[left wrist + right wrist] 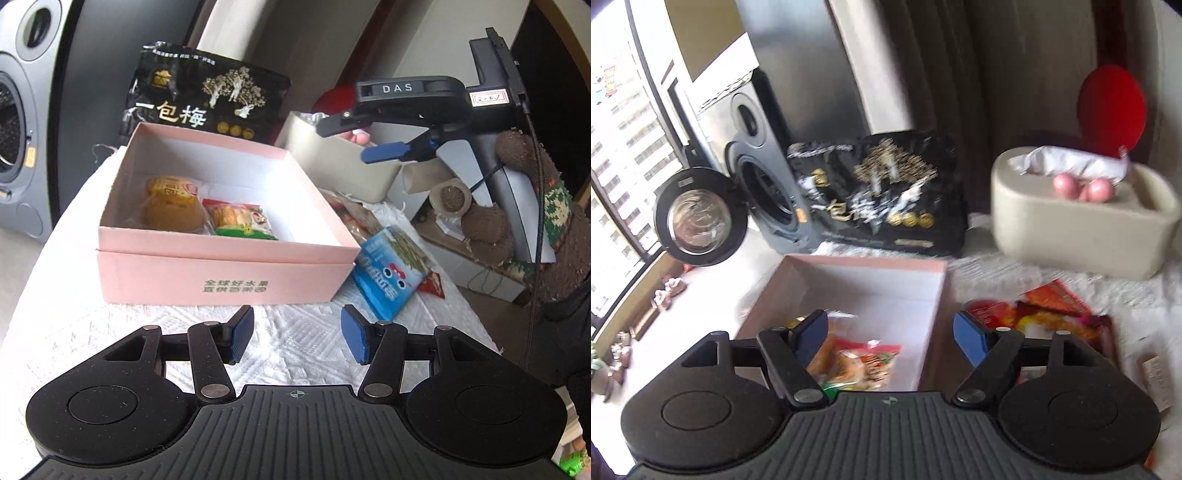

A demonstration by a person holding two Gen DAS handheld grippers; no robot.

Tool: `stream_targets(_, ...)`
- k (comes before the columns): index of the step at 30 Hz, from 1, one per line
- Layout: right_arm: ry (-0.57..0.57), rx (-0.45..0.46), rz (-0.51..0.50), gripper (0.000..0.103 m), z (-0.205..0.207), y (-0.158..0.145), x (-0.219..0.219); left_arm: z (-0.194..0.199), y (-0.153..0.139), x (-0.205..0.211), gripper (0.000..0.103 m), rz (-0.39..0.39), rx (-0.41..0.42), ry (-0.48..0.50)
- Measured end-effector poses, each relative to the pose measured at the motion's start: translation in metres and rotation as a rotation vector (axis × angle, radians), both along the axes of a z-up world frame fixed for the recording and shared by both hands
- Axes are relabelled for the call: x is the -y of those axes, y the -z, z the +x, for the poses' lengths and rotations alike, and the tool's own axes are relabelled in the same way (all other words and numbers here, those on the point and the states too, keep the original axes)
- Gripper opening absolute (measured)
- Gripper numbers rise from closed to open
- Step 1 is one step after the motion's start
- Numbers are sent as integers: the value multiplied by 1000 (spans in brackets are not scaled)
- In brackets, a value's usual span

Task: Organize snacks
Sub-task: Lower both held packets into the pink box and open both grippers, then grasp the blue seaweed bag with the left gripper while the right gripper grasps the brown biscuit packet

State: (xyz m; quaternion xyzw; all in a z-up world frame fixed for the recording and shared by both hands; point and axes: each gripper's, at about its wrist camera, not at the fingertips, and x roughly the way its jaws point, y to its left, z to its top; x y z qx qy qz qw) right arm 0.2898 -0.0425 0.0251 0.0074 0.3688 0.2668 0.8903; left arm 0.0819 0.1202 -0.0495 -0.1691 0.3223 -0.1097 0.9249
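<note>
Sitting already in the pink box (225, 258): a yellow snack (171, 203) and a red-green packet (240, 219). Still lying outside on the right: a blue packet (389, 273) and red packets (1045, 310). Hovering with claws apart and empty: left gripper (297, 334), right gripper (890, 338).

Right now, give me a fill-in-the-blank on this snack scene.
1. The snacks already packed lie in a ____ box.
2. The box holds ____ snacks.
3. The blue packet lies ____ the box.
4. Both grippers, left and right, hold ____.

Missing: pink; two; outside; nothing
</note>
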Motion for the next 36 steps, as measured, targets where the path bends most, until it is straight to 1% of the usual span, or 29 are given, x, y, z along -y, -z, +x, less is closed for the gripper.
stream_targets(1, 32, 16, -25, 85, 6, 1, 10, 2, 1, 2, 57, -6, 2, 9)
stream_targets(2, 62, 20, -48, 86, 13, 4, 20, 3, 1, 4, 57, -13, 4, 18)
stream_targets(5, 155, -30, -97, 86, 44, 28, 47, 9, 2, 11, 57, -22, 5, 46)
stream_targets(6, 192, -60, -88, 86, 57, 40, 56, 12, 3, 13, 57, -19, 4, 53)
stream_targets(8, 235, -112, -33, 86, 77, 57, 65, 16, 3, 17, 57, -6, -5, 62)
stream_targets(10, 258, -136, 24, 86, 96, 68, 65, 21, 3, 21, 57, 12, -18, 62)
stream_targets(11, 250, -137, 25, 86, 106, 71, 59, 23, 3, 22, 57, 20, -24, 62)
stream_targets(12, 240, -141, 3, 85, 119, 74, 49, 25, 3, 23, 57, 25, -29, 62)
stream_targets(14, 233, -169, -56, 70, 136, 81, 33, 27, 4, 23, 57, 28, -33, 59)
stream_targets(15, 218, -211, -88, 49, 144, 86, 27, 27, 4, 22, 57, 29, -33, 57)
stream_targets(16, 199, -239, -106, 36, 147, 91, 25, 28, 5, 21, 57, 28, -33, 55)
stream_targets(18, 159, -218, -116, 36, 138, 94, 29, 31, 8, 18, 57, 22, -35, 50)
stream_targets(20, 128, -234, -91, 36, 124, 93, 38, 36, 10, 16, 57, 14, -38, 40)
stream_targets(23, 45, -275, -53, 36, 97, 91, 51, 43, 11, 15, 57, 1, -34, 26)
stream_targets(26, 0, -303, -26, 36, 63, 90, 64, 47, 8, 17, 57, -16, -28, 26)
stream_targets(28, -36, -355, 26, 36, 41, 89, 75, 46, 7, 21, 57, -7, -21, 33)
stream_targets(30, -83, -381, 69, 36, 17, 86, 83, 45, 5, 25, 57, 6, -23, 41)
stream_targets(31, -96, -368, 76, 36, 5, 82, 89, 44, 5, 26, 57, 10, -24, 43)
stream_targets(32, -98, -336, 84, 37, -7, 75, 96, 43, 4, 27, 57, 14, -25, 44)
stream_targets(33, -86, -278, 82, 40, -21, 67, 106, 43, 4, 29, 57, 18, -25, 47)
stream_targets(34, -63, -209, 61, 52, -33, 59, 115, 42, 3, 32, 57, 21, -26, 51)
stream_targets(35, -33, -134, 33, 60, -45, 53, 125, 42, 3, 35, 57, 22, -26, 59)
stream_targets(36, 7, -54, -2, 73, -60, 47, 135, 41, 4, 39, 57, 22, -27, 73)
